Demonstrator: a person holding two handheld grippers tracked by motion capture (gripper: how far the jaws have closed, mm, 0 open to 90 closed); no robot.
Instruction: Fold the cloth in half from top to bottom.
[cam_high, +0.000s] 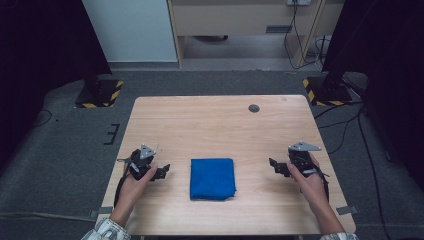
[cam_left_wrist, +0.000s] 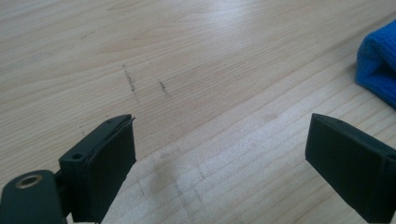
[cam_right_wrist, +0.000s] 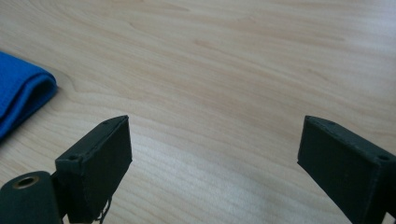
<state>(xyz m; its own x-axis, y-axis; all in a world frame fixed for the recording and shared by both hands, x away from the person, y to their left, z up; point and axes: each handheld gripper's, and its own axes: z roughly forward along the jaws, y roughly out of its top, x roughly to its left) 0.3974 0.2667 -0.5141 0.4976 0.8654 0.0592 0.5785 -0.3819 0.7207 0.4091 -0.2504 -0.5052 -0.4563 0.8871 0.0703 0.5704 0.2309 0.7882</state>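
Both tongs, left (cam_high: 162, 172) and right (cam_high: 275, 165), gape beside the folded blue cloth (cam_high: 213, 178).

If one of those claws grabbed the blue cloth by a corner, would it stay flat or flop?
The blue cloth would probably flop: it looks soft and knitted, with rounded folded edges. Its layers would likely fall open, since it lies folded. It seems light, and won't roll.

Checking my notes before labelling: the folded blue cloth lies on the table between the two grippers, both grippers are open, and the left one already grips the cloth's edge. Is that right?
Not quite. The left gripper grips nothing: it sits apart from the folded blue cloth, and the left gripper view shows bare table between its open jaws, the cloth off to one side. The rest holds: the cloth lies between the grippers, and the right gripper is open too.
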